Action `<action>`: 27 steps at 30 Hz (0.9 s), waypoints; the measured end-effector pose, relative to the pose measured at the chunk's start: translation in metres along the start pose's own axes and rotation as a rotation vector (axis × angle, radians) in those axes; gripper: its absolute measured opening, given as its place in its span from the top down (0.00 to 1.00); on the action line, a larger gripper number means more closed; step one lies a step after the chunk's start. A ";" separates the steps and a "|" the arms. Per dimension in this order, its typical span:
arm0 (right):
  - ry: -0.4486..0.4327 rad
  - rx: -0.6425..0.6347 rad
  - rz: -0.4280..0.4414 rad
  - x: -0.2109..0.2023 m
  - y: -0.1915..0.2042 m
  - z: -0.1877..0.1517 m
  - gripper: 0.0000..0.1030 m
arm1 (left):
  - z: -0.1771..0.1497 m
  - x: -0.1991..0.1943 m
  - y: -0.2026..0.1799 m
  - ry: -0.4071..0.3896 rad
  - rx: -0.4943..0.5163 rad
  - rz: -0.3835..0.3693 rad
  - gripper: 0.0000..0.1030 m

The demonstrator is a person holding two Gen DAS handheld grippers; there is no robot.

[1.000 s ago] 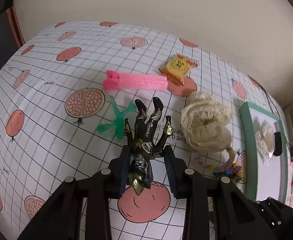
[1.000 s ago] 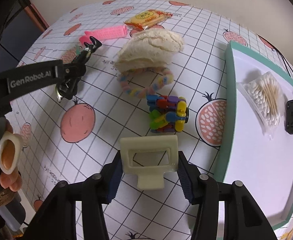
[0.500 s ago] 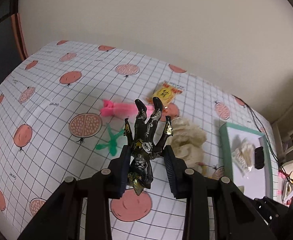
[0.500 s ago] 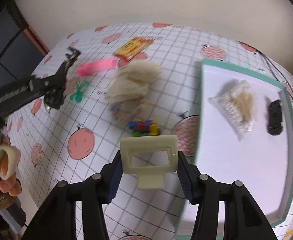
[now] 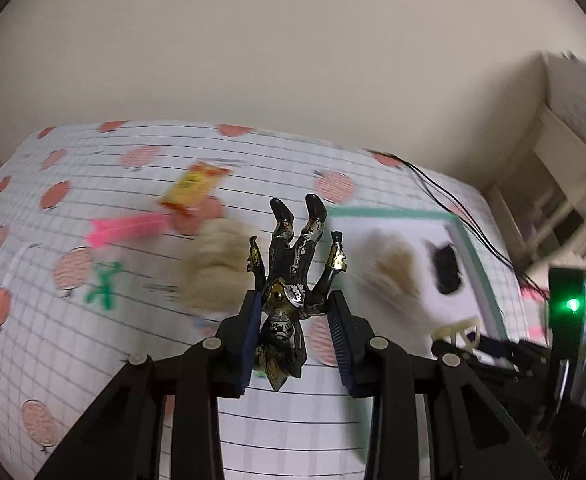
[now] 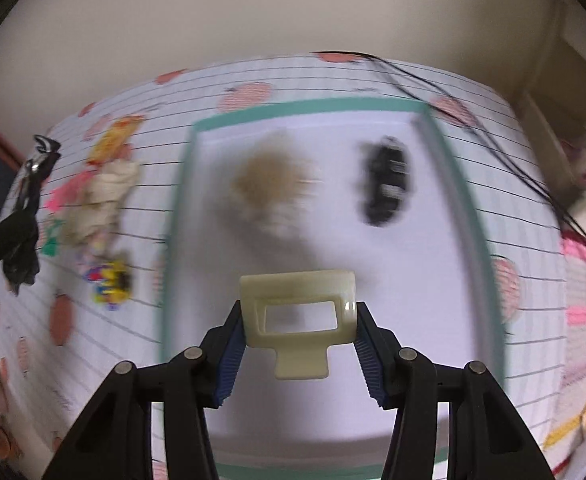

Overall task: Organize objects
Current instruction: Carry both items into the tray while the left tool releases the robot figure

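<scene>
Your left gripper (image 5: 295, 332) is clamped on the black-and-gold toy figure (image 5: 291, 280), held head-down above the patterned tablecloth (image 5: 73, 208). Your right gripper (image 6: 298, 344) grips the cream hair clip (image 6: 298, 312) over the white, green-rimmed tray (image 6: 181, 200), where a blurred bag of cotton swabs (image 6: 271, 184) and a small black object (image 6: 385, 184) lie. A snack packet (image 5: 195, 186), pink comb (image 5: 127, 228) and cream pouf (image 5: 217, 268) sit on the cloth.

One figurine (image 5: 289, 280), one cream clip (image 6: 298, 314), one tray (image 6: 465, 216), one snack packet (image 5: 195, 188), two tools.
</scene>
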State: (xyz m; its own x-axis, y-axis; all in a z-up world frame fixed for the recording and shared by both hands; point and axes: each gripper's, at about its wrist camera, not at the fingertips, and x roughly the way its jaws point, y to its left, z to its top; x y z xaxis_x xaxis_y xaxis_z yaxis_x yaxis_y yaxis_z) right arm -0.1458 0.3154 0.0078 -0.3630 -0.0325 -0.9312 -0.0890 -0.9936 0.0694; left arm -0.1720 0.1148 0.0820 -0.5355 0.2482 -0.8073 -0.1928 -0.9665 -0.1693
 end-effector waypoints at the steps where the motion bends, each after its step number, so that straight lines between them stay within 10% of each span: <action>1: 0.000 0.018 -0.006 -0.001 -0.010 -0.001 0.48 | -0.002 0.003 -0.009 0.009 0.008 -0.016 0.66; 9: 0.001 0.122 -0.036 0.002 -0.066 -0.003 0.48 | -0.024 0.034 -0.074 0.095 0.096 -0.091 0.66; 27: -0.007 0.157 -0.049 0.021 -0.076 0.000 0.47 | -0.055 0.081 -0.128 0.163 0.231 -0.014 0.66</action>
State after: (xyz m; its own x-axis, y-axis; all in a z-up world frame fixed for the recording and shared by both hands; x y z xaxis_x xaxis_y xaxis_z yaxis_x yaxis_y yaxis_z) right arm -0.1464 0.3903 -0.0172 -0.3611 0.0169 -0.9324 -0.2507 -0.9648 0.0796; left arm -0.1454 0.2553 0.0070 -0.3956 0.2297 -0.8892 -0.3915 -0.9180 -0.0630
